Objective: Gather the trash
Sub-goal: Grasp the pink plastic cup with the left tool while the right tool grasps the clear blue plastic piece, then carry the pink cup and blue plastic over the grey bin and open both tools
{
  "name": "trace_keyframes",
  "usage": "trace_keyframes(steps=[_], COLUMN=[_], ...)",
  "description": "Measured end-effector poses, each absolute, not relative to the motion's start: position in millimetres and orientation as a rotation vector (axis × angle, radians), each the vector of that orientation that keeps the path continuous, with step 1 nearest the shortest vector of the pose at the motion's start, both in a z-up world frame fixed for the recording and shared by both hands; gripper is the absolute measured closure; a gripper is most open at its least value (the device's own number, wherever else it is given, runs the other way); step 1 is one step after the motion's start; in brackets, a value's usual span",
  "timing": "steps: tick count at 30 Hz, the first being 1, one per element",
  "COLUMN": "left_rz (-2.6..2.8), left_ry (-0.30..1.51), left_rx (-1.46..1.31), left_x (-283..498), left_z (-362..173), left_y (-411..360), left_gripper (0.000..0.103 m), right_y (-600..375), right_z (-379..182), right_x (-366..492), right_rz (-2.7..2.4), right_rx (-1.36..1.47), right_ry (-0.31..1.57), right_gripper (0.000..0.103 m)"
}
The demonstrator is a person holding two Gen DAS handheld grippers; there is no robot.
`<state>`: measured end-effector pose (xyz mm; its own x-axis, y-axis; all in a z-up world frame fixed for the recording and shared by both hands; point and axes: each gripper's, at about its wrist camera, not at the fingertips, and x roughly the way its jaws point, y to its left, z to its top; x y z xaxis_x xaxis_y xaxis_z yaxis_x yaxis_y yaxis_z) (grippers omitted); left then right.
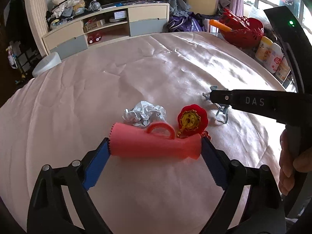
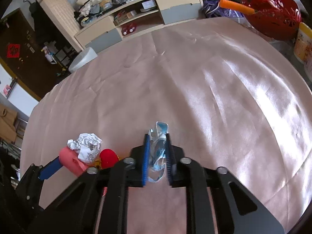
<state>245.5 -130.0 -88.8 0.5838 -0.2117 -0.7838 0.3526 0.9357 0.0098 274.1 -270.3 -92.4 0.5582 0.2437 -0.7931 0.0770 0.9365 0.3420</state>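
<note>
Both grippers loaded; paper ball lies free ahead of the left fingers.

The left gripper [image 1: 155, 148] has its fingers spread wide on the ends of the pink cup [image 1: 154, 143], whose long axis runs crosswise between them on the desk [image 1: 175, 68]. The paper ball [image 1: 144, 115] touches the cup's far side; the red ornament [image 1: 192, 119] sits just right of it. The right gripper [image 2: 157, 157] is pinched nearly together on the clear wrapper [image 2: 159, 148], and judged farther from the ball.
</note>
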Motion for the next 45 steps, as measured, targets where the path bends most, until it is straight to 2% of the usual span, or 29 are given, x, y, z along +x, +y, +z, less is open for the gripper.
trace_keyframes(steps=[6,12,19,25,33,45], left_rz=[-0.333,-0.307,-0.249,-0.231,-0.233,-0.224], left_ry=[0.880,0.849,0.811,0.821,0.880,0.999], left_rx=[0.188,0.189,0.165,0.120,0.011,-0.025], left_x=[236,218,180,132,55,-22], left_z=[-84,-57,-12,5,-20,-94], left_y=[-129,-120,-101,-83,-57,-56], left_gripper=[0.017,0.017,0.017,0.017,0.017,0.017], right_y=[-268,-268,-260,-251,-231,-210], right_z=[-83,-59,-16,-7,-41,-89], right_x=[270,256,218,170,94,31], right_rz=[0.090,0.094,0.127,0.177,0.228,0.293], right_rx=[0.324,0.336,0.305,0.304,0.265,0.234], right_ry=[0.956,0.925,0.885,0.895,0.973,1.061], right_gripper=[0.095,0.095,0.095,0.095,0.095,0.095])
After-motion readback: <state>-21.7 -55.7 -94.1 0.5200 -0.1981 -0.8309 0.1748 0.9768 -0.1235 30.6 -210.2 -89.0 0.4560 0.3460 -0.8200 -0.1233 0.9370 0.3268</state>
